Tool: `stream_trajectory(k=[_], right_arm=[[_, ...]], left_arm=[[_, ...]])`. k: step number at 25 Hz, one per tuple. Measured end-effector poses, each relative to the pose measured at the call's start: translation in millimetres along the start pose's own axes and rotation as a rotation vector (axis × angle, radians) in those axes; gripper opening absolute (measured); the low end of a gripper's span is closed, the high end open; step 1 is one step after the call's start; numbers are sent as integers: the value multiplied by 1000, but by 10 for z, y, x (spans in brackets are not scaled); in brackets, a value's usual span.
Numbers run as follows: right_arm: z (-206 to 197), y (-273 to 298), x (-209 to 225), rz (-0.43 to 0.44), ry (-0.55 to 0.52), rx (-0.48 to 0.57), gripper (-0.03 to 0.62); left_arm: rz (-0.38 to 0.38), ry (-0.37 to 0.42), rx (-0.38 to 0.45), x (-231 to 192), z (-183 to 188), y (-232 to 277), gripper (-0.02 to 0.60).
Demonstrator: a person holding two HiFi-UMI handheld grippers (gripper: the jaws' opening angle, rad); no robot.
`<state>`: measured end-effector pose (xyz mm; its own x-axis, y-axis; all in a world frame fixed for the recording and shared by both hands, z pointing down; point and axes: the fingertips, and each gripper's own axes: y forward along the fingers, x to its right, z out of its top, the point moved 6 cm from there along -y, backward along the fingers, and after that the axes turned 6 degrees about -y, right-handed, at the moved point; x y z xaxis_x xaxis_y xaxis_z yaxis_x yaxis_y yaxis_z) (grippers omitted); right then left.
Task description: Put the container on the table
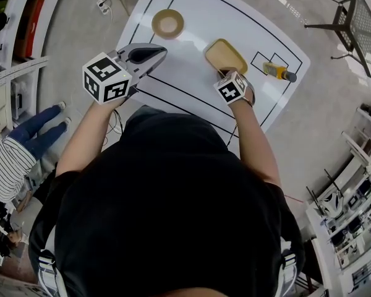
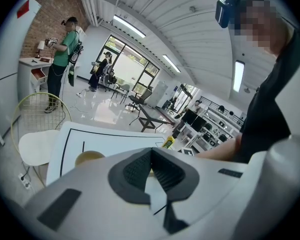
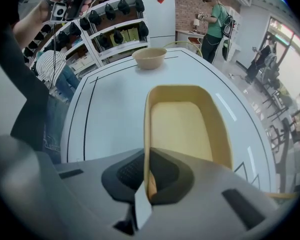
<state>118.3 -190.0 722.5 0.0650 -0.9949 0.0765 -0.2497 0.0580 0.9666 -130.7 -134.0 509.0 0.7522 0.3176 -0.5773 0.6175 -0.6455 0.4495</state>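
Note:
The container [image 1: 226,55] is a shallow tan rectangular tray with rounded corners, over the middle of the white table [image 1: 191,73]. My right gripper [image 1: 225,74] points steeply down and is shut on its near rim. In the right gripper view the tray [image 3: 182,124] stretches away from the jaws [image 3: 147,179], its thin wall pinched between the dark pads. Whether its base touches the table [image 3: 110,104] I cannot tell. My left gripper [image 1: 162,52] hovers left of the tray, shut on nothing; its pads [image 2: 150,156] meet.
A round tan bowl [image 1: 167,23] stands at the table's far left, also seen as the bowl [image 3: 149,57]. A yellow bottle [image 1: 278,72] lies in a marked box at the right. A black mesh chair [image 1: 358,23], shelves and a person in stripes [image 1: 6,159] surround the table.

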Motion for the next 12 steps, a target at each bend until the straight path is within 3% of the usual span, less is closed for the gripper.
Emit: stream_trajectory(k=[12], right_arm=[[-18,49,-12,-7,-18,-20,8]], left_arm=[[4,4,20,-19,7,-19,6]])
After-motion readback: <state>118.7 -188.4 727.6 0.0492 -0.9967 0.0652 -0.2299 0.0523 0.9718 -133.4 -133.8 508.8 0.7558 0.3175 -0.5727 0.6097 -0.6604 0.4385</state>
